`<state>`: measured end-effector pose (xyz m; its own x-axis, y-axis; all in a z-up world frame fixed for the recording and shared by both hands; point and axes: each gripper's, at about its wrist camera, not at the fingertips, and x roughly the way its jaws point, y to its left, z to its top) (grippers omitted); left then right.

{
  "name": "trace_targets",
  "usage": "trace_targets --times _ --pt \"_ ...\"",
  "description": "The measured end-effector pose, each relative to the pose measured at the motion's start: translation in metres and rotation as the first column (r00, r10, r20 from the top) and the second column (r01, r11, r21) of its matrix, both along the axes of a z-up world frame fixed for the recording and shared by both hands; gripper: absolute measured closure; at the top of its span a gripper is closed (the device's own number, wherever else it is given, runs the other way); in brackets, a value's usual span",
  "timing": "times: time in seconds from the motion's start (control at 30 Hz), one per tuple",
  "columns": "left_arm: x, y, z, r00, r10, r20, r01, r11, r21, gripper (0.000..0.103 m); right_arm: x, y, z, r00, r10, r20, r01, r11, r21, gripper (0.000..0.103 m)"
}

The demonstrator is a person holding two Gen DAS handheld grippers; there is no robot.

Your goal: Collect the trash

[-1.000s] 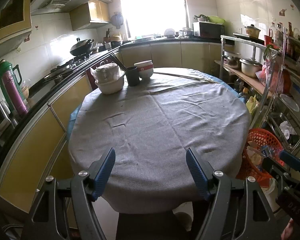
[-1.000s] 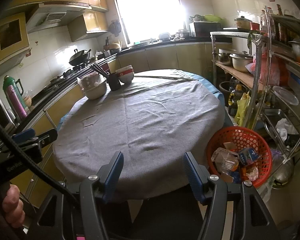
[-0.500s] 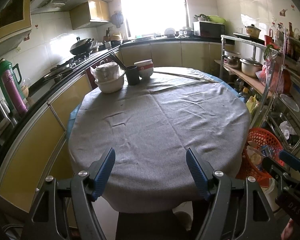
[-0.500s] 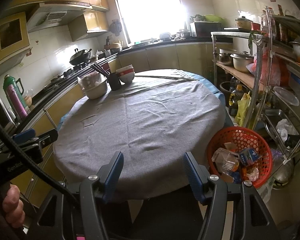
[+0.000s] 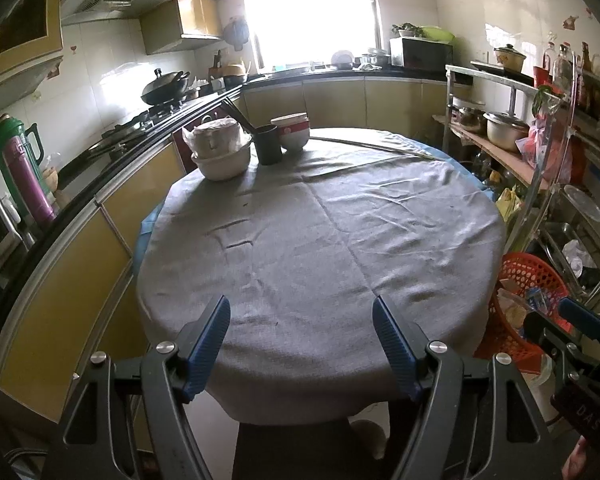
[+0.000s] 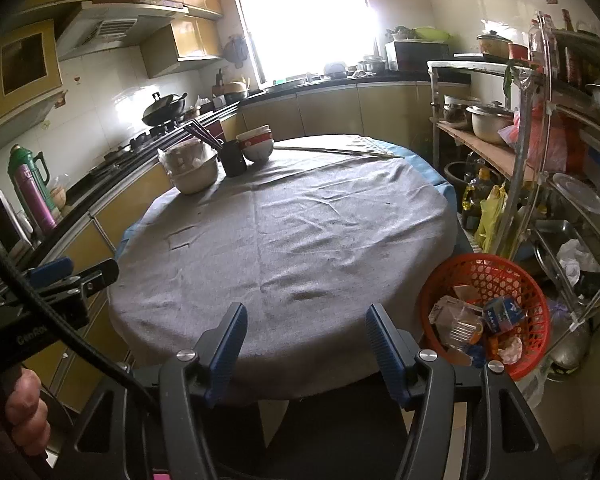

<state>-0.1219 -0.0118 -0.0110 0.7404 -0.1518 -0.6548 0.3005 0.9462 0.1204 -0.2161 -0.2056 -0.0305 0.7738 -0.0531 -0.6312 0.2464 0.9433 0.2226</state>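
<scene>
A red mesh basket stands on the floor at the table's right side, with several wrappers and a crushed plastic container inside; the left wrist view shows its rim. Both grippers hover side by side near the front edge of the round table with its grey cloth. My left gripper is open, nothing between its blue pads. My right gripper is open and empty too. Each gripper's side shows in the other's view: the right gripper, the left gripper with a hand below it.
At the table's far left stand stacked bowls, a dark cup with chopsticks and red-rimmed bowls. A counter with a thermos and a wok runs along the left. Metal shelves with pots crowd the right.
</scene>
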Motion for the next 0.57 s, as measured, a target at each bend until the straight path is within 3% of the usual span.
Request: trace_targets --times 0.2,0.33,0.47,0.57 --pt "0.008 0.000 -0.006 1.000 0.018 -0.020 -0.018 1.000 0.007 0.029 0.012 0.002 -0.005 1.000 0.019 -0.007 -0.019 1.000 -0.011 0.038" --pt "0.029 0.003 -0.020 0.996 0.041 -0.077 -0.041 0.999 0.006 0.028 0.036 -0.003 -0.013 0.999 0.034 -0.021 -0.033 0.999 0.012 0.038" --pt "0.091 0.012 -0.056 0.975 0.092 -0.204 -0.096 0.995 -0.012 0.028 0.096 -0.018 -0.034 0.998 0.051 -0.045 -0.050 0.999 0.018 0.035" --pt "0.157 0.022 -0.092 0.943 0.181 -0.279 -0.185 0.983 0.012 0.028 0.151 -0.032 -0.055 0.996 0.062 -0.063 -0.058 0.997 0.053 0.035"
